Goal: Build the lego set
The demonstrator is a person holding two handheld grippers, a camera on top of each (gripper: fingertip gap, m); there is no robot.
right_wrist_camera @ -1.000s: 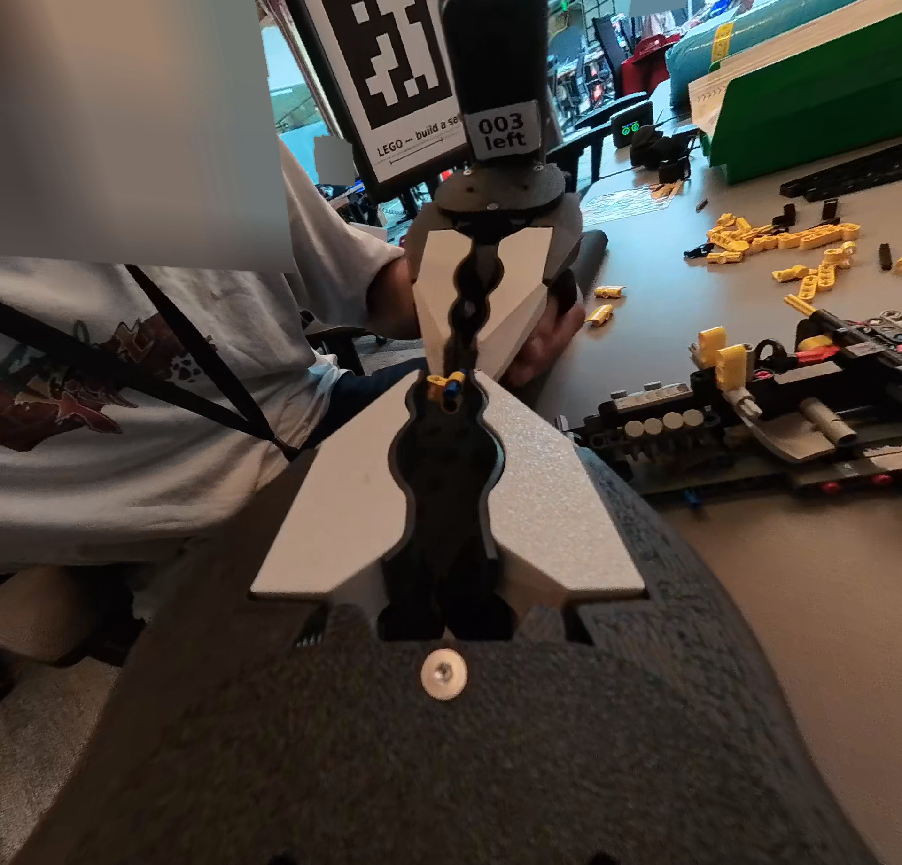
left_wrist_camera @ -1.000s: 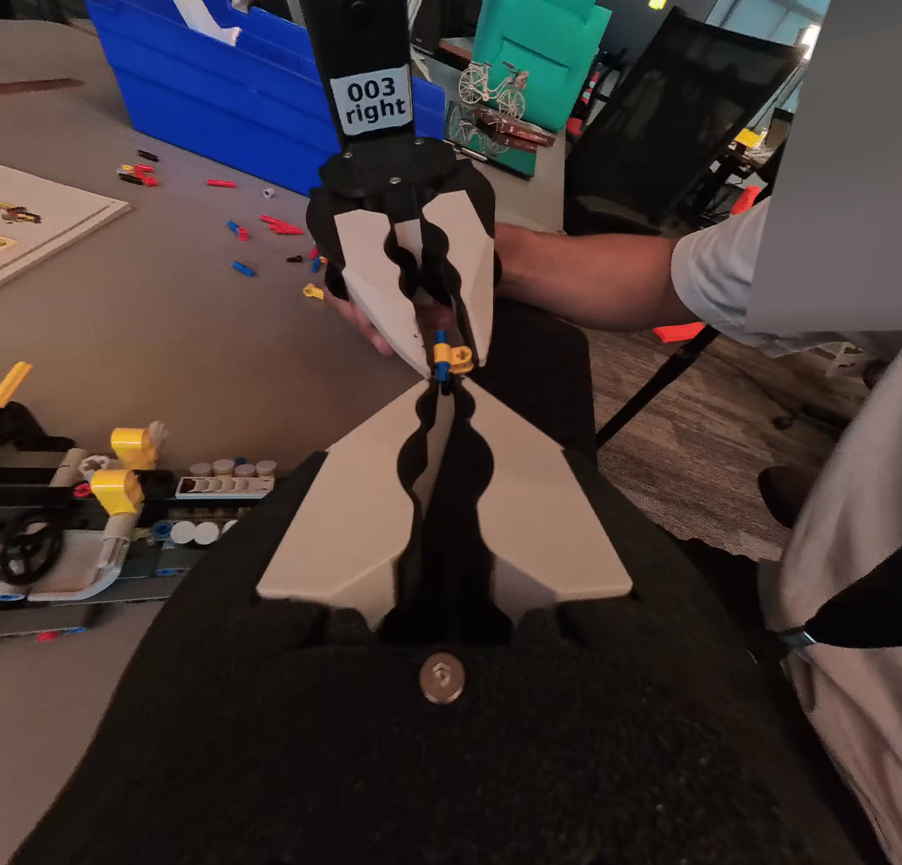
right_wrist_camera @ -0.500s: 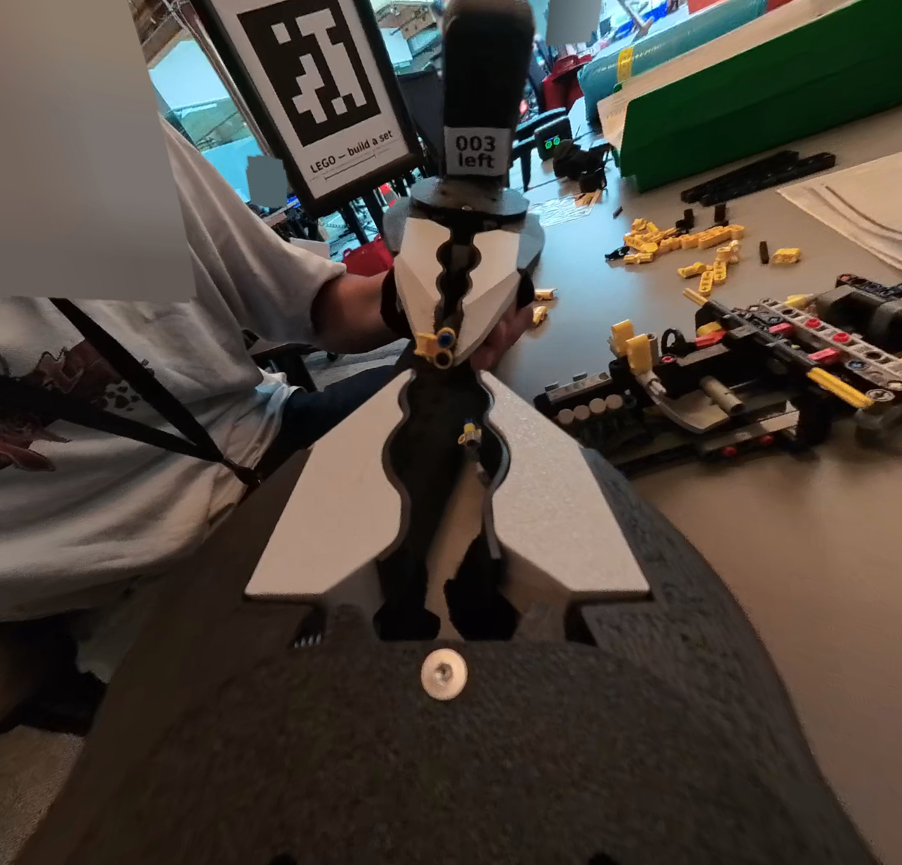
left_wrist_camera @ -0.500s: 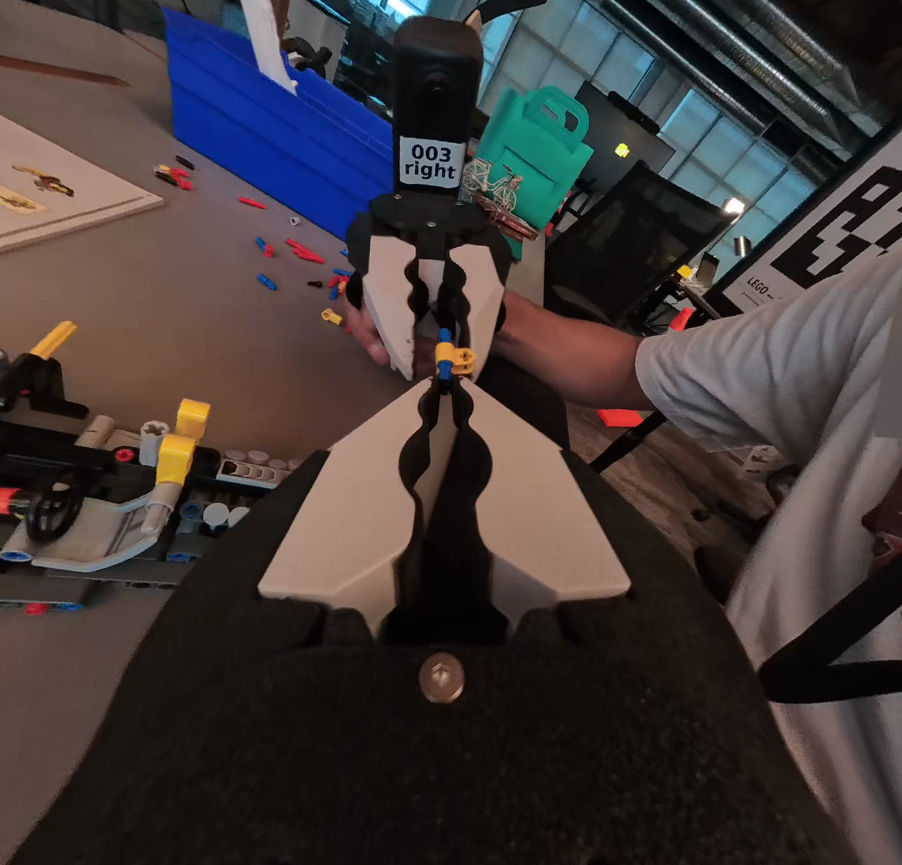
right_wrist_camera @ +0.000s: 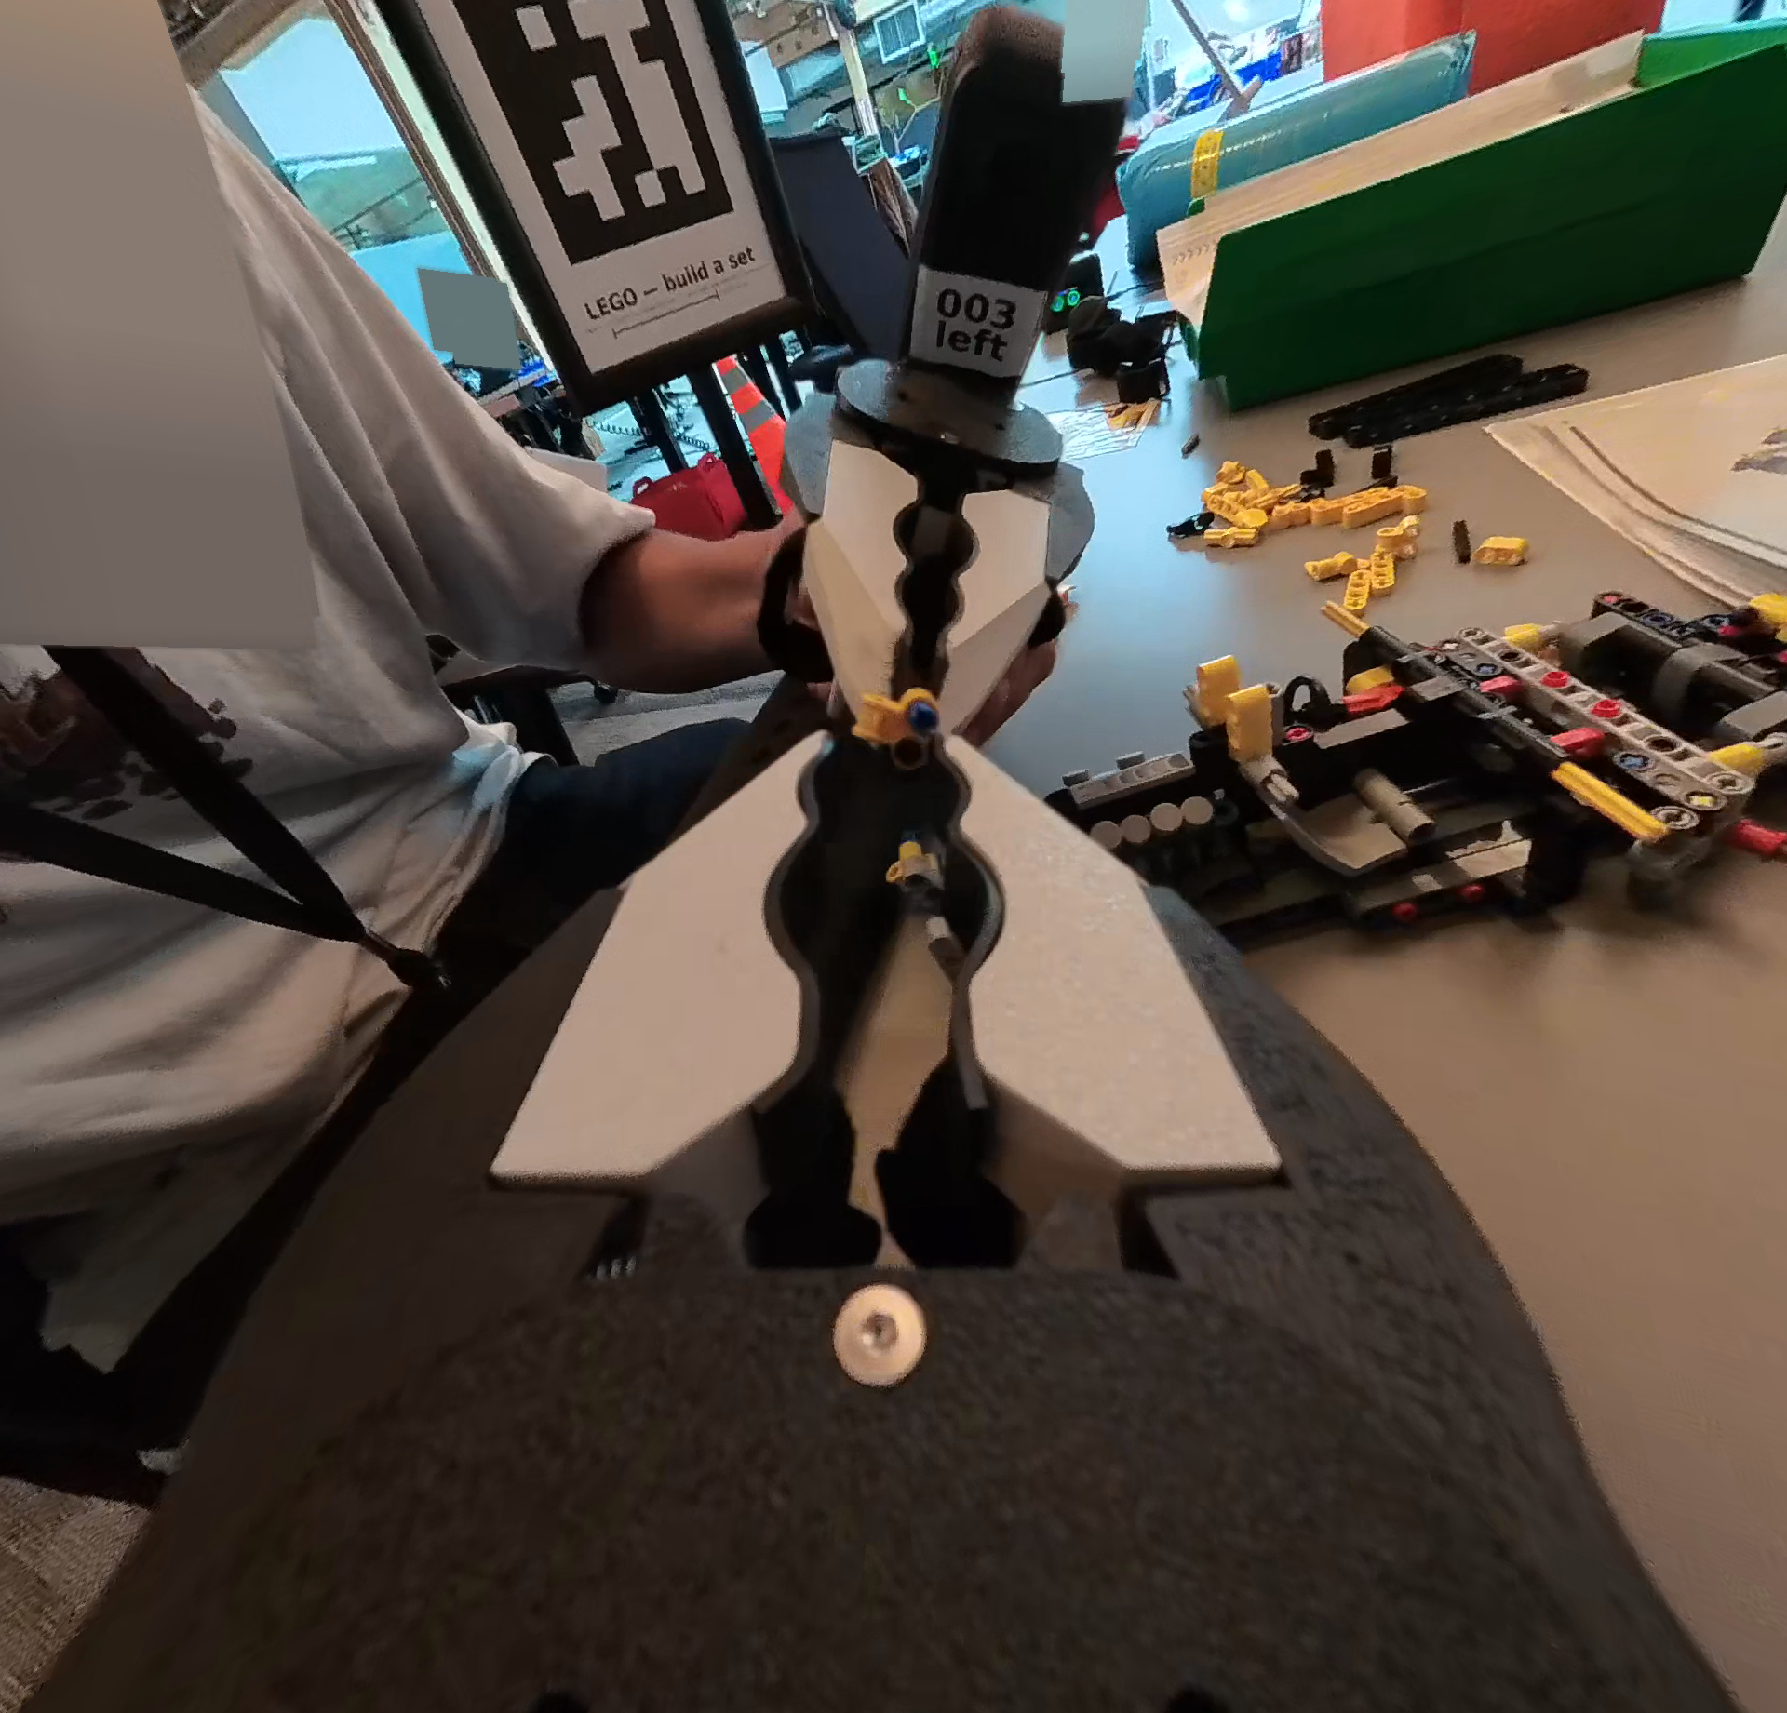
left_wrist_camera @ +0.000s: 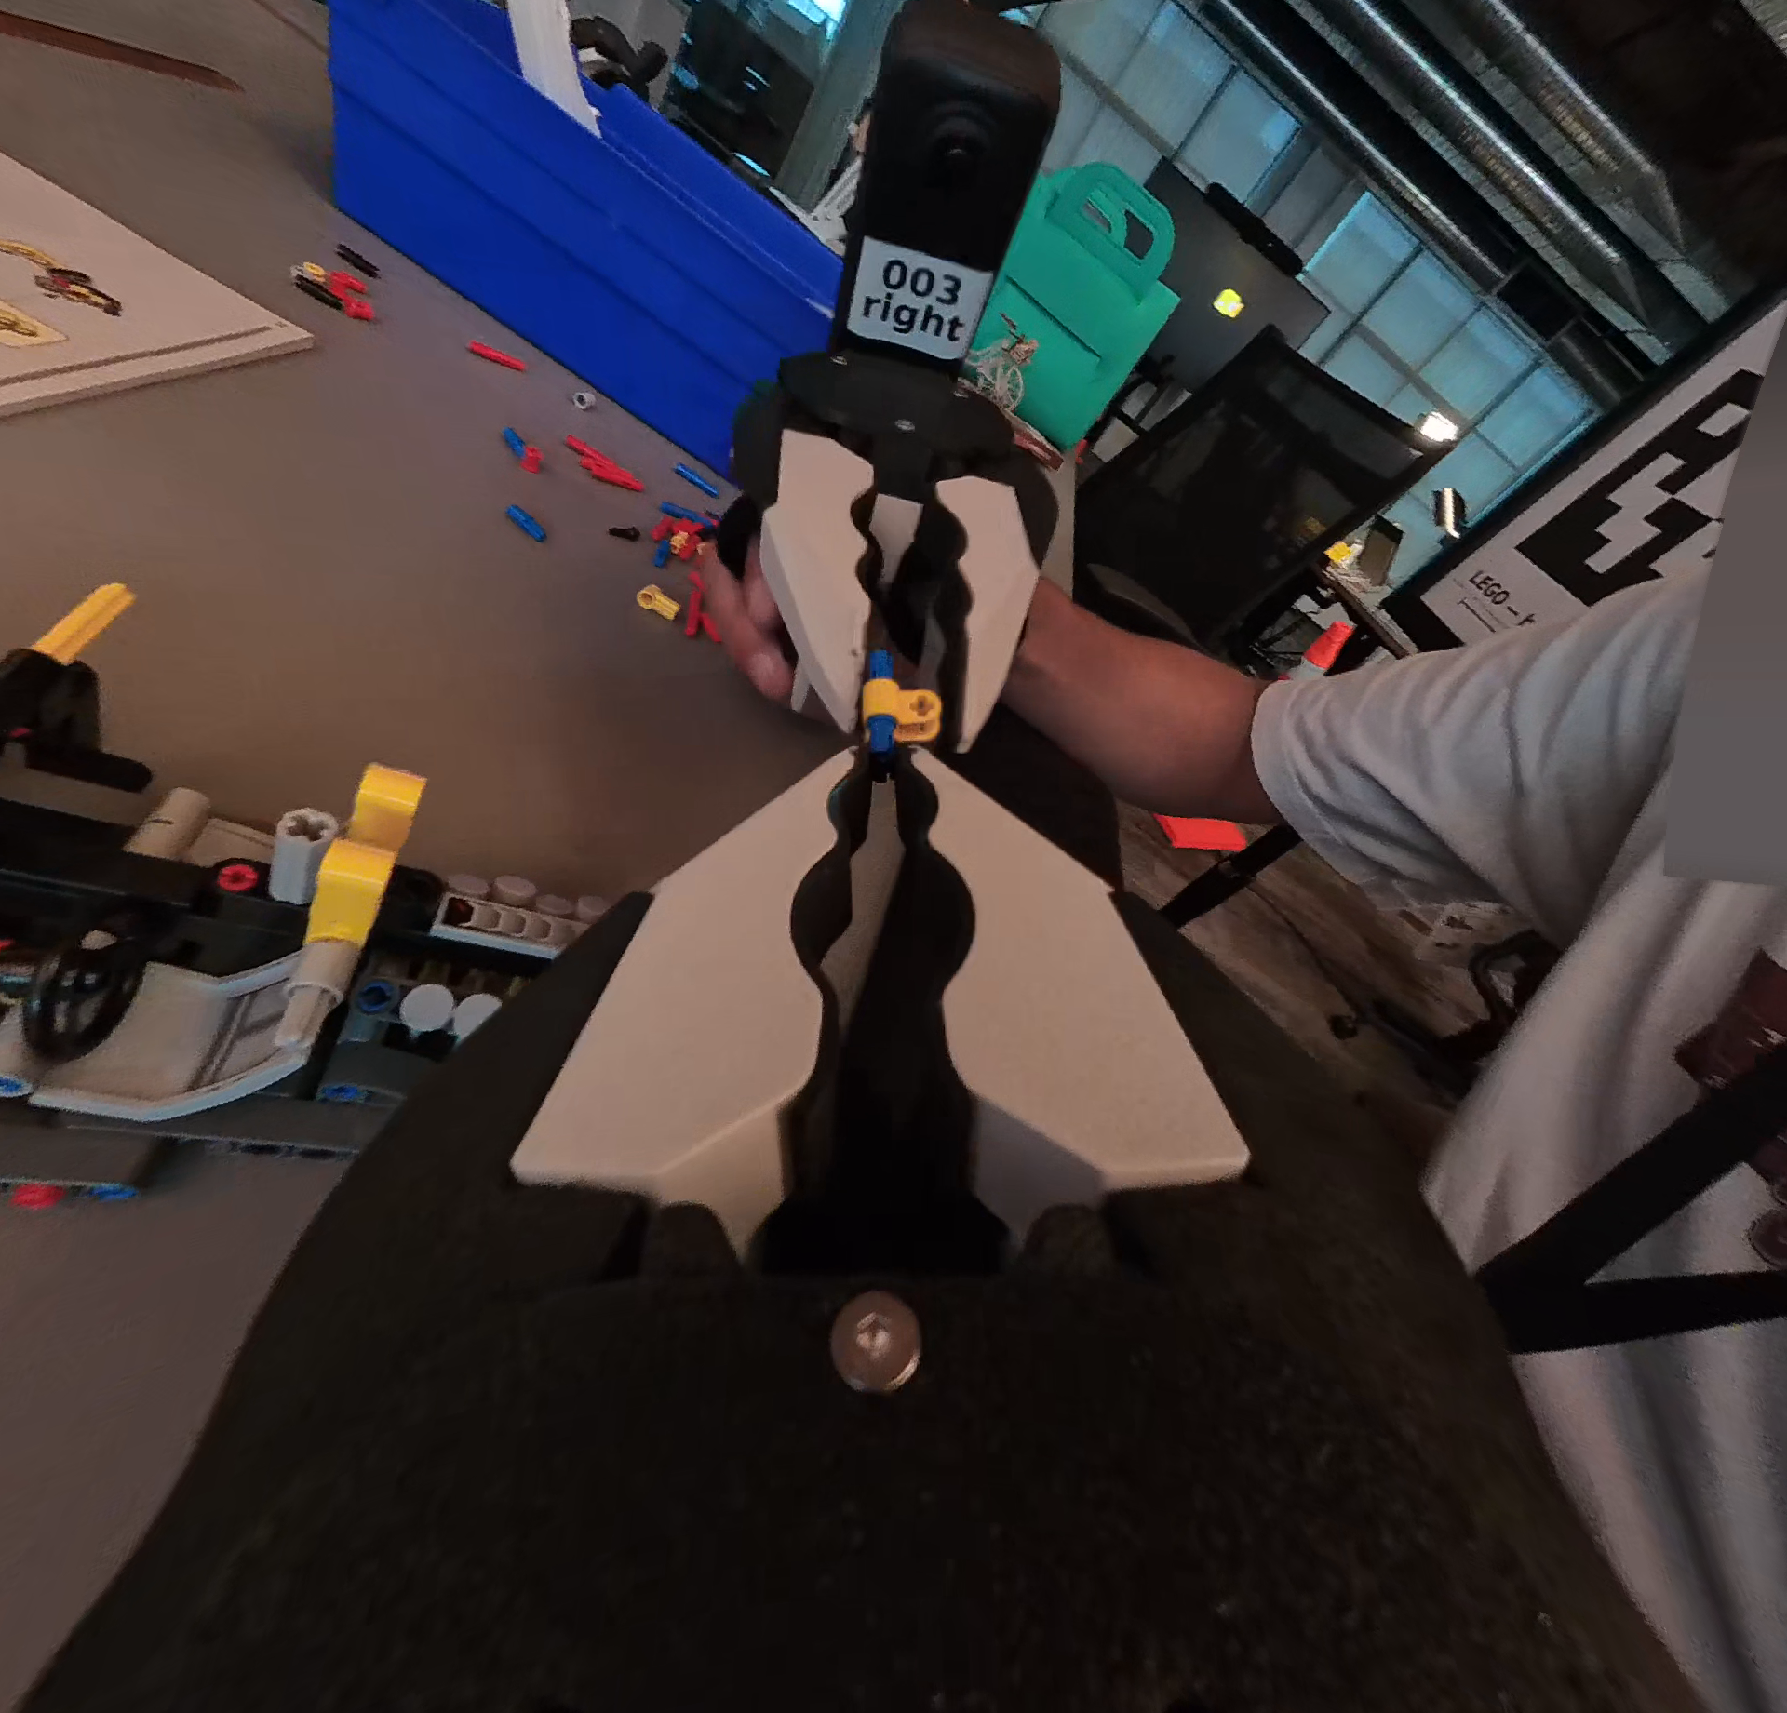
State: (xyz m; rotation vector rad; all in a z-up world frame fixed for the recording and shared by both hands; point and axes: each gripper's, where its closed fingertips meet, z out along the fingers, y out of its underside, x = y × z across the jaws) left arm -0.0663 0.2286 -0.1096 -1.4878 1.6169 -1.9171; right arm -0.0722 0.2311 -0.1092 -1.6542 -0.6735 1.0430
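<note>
A small yellow connector on a blue pin (left_wrist_camera: 885, 700) is held in the air between the two grippers, which face each other tip to tip. My left gripper (left_wrist_camera: 880, 768) is shut on the pin's lower end. It also shows in the right wrist view (right_wrist_camera: 909, 700), where the yellow connector (right_wrist_camera: 882, 714) sits at its tips. My right gripper (right_wrist_camera: 888, 748) is slightly open around the piece, with its fingers standing apart on either side. It appears in the left wrist view (left_wrist_camera: 904, 734) too. The part-built black, grey and yellow model (left_wrist_camera: 242, 942) (right_wrist_camera: 1450, 768) lies on the table.
A blue bin (left_wrist_camera: 541, 187) and loose red and blue pins (left_wrist_camera: 600, 468) lie at the back. A green bin (right_wrist_camera: 1450, 245), black beams (right_wrist_camera: 1441, 400) and loose yellow pieces (right_wrist_camera: 1334, 526) lie beyond the model. Instruction sheets (left_wrist_camera: 97, 313) (right_wrist_camera: 1663, 478). A person's torso is close by. Both grippers' tips are close together, under 4 cm apart.
My right gripper has opened and let go of the yellow connector. My left gripper keeps hold of it. Both grippers have tilted upward a little.
</note>
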